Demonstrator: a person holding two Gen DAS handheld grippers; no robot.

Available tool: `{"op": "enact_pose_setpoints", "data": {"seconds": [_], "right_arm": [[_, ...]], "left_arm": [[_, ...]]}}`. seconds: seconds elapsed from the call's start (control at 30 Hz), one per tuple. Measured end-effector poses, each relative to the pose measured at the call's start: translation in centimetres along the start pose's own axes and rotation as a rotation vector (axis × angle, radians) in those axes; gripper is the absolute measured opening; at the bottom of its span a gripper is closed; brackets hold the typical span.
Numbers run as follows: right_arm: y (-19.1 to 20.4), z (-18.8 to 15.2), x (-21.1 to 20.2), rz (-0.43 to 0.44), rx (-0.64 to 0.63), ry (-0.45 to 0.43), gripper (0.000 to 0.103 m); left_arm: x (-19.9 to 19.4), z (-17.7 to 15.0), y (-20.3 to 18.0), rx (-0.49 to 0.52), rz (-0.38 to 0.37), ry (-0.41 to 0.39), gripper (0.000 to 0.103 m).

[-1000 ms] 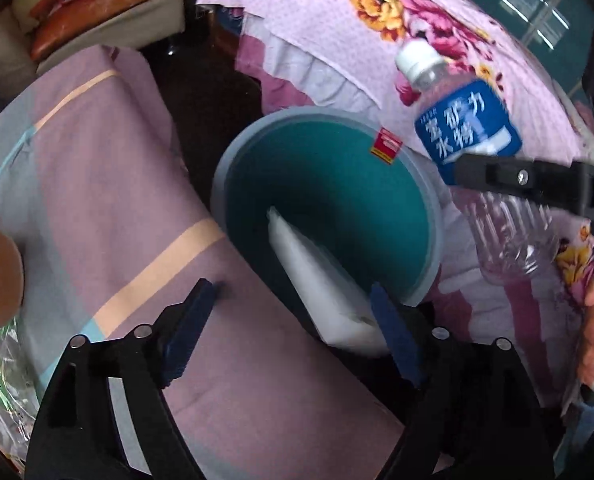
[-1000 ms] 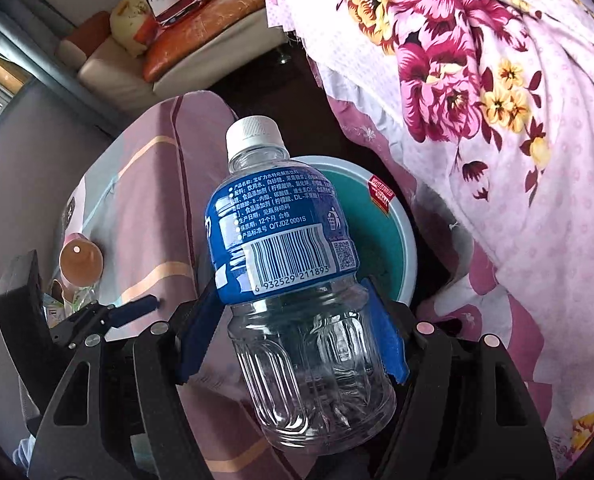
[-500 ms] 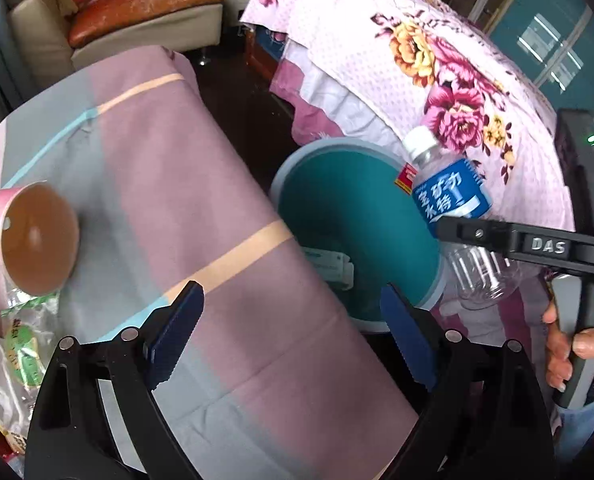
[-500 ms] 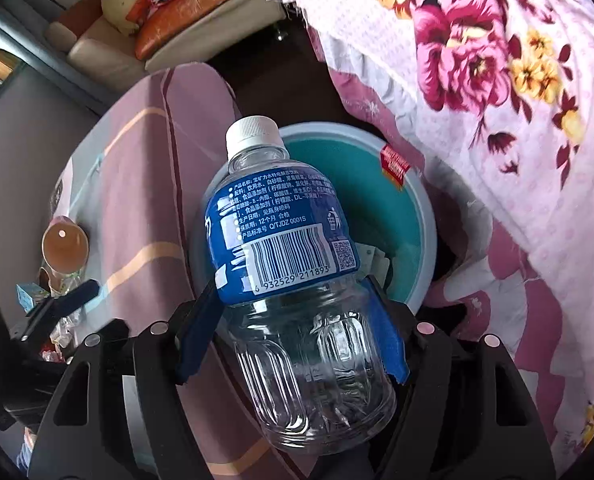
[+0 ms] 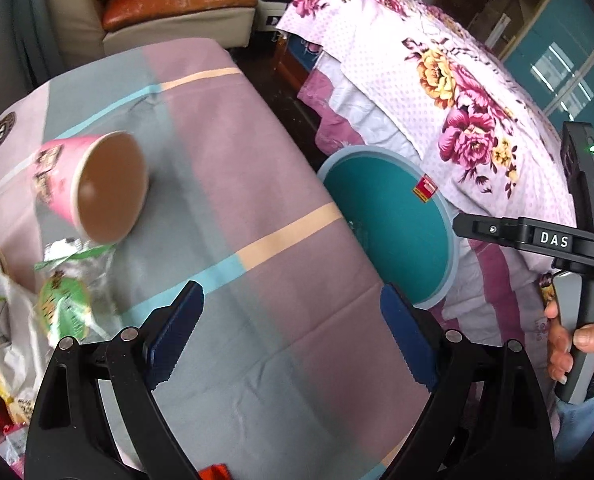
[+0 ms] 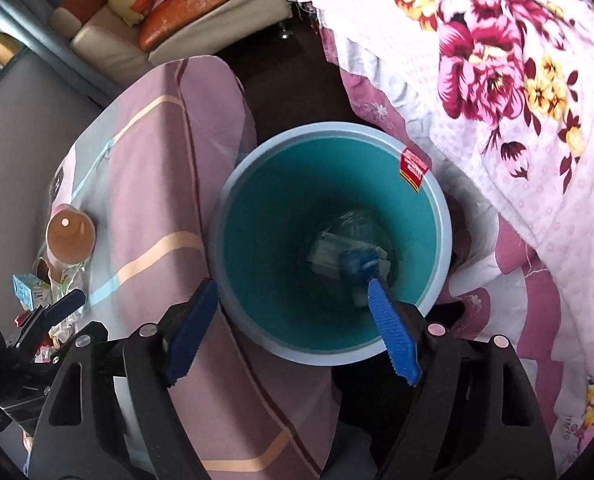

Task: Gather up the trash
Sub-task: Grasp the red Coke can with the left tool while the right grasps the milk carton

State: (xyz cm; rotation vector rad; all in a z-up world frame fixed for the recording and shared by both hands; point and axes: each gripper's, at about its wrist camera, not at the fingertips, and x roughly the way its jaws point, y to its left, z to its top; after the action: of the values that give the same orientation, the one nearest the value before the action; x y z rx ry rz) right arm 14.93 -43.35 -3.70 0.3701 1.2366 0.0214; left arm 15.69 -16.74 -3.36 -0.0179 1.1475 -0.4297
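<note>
One plastic bottle with a blue label lies at the bottom of the teal bin, on top of a pale carton and other scraps that are hard to make out in the dim base. The bin stands on the dark floor between the surface, draped in a pink, grey and peach striped cloth, and a bed with a floral cover. A red sticker sits on the bin's inner rim.

The right tongs hang directly above the bin mouth, their jaws opening with nothing between them. A hand grips their handle at the right edge of the left view.

The left tongs stand wide and empty over the cloth. Near them, on the far left of the surface, a pink paper cup lies on its side, its brown inside facing the camera. A green-printed wrapper and a small carton lie just beside the cup. A cushioned sofa stands beyond the surface.
</note>
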Motion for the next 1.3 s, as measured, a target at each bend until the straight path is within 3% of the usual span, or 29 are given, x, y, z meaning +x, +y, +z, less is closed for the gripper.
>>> {"op": "enact_pose_setpoints", "data": {"seconds": [0.33,0.6,1.03,1.3], "right_arm": [[4.7,-2.1,-2.5,-0.017,-0.09,-0.018,0.076],[11.1,-4.7,-3.0,-0.025,-0.229,-0.004,0.077],[22.9,-7.1,-1.5,-0.011,-0.529,0.041,0.077],[30.9,-7.7,0.3,-0.005,-0.729,0.083,0.077]], "left_arm": [[-4.3,-3.2,3.6,-0.062,0.019,-0.05,0.09],[-8.3,-6.0,7.4,-0.133,0.062,-0.109,0.09],[-15.3,-10.4,17.9,-0.347,0.183,-0.227,0.09],[-15.9,-13.8,24.2,-0.495,0.214,-0.224,0.09]]}}
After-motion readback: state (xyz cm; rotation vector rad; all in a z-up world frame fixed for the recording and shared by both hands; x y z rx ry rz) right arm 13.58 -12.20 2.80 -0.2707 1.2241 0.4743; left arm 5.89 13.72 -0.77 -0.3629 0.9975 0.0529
